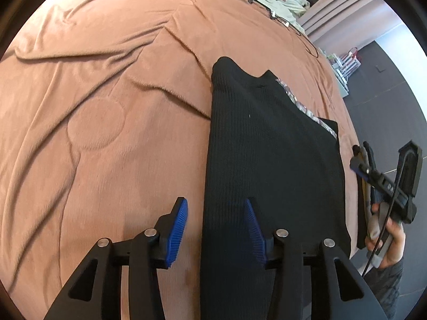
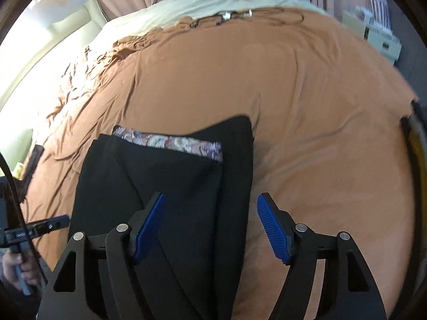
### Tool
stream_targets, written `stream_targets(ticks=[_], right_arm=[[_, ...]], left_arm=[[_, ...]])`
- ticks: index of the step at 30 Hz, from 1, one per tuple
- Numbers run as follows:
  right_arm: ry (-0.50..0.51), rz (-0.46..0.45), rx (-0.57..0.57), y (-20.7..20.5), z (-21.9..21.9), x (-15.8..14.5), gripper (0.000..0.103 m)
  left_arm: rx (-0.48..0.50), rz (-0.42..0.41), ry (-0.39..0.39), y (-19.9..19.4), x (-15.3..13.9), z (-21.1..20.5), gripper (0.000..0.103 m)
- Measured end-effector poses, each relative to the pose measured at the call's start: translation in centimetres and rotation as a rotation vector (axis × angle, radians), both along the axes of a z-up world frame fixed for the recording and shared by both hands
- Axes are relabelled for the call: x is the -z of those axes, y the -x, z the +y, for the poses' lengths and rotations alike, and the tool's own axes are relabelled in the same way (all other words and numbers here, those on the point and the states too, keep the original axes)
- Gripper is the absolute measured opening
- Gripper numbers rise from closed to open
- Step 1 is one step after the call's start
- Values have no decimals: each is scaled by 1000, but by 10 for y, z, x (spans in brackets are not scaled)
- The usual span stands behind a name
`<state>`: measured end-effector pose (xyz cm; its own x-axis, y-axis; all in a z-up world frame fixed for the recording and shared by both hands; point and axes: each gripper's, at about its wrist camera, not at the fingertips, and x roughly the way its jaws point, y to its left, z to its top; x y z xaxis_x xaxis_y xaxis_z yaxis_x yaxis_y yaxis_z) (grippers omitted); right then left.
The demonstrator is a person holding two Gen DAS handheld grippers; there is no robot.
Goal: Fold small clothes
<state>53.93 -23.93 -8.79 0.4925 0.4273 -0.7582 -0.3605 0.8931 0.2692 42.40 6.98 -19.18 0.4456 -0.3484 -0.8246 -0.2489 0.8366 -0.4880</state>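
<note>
The black knit garment (image 1: 269,165) lay flat on the bed's brown blanket (image 1: 106,106), already doubled lengthwise into a long panel, with a strip of flowered lining (image 2: 170,144) showing along its far edge. My left gripper (image 1: 216,229) hung over the near end, fingers apart, one blue pad (image 1: 177,229) above the blanket and the other above the cloth, straddling the garment's left edge. My right gripper (image 2: 210,224) was likewise spread wide and held nothing, straddling the opposite edge.

I judged the ribbed knit to be soft, limp and fairly light, with no stiffness to hold a shape; it would sag and slide apart in layers if lifted from the middle. The best hold looked to be the two near corners, pinching through every layer at once, so the end could be carried over toward the lining edge. The plush blanket seemed likely to drag at the cloth.
</note>
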Motion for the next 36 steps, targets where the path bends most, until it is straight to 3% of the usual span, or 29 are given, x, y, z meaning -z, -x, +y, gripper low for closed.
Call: stream_targets(ticks=[8,11,15,20,23,26,33,36], right_arm=[[-197,125,-55,-37,-43,17,69],[-219,148,-72,-47,-54,28,69],[-268,198,-96,-61,-66,40,58],[-351,231,-120,-79,-76,52,57],[-398,250,-127,-94,-84,59,49],[-441,271,-141,-104,-88,68,40],[-486,288,-167,-121,-87,82,40],[-463,266,-153,-123,-84,82,37]], left_arm=[[8,-4,12,-23,7,3,47],[4,1,28,-31,13,4,47],[-3,-10,41,-43,14,5,47],[-12,-25,50,-61,14,10,47],[-16,-32,63,-71,16,14,47],[-25,-32,86,-82,21,17,39],[-26,-36,121,-103,26,16,33],[-29,-32,124,-110,27,13,24]])
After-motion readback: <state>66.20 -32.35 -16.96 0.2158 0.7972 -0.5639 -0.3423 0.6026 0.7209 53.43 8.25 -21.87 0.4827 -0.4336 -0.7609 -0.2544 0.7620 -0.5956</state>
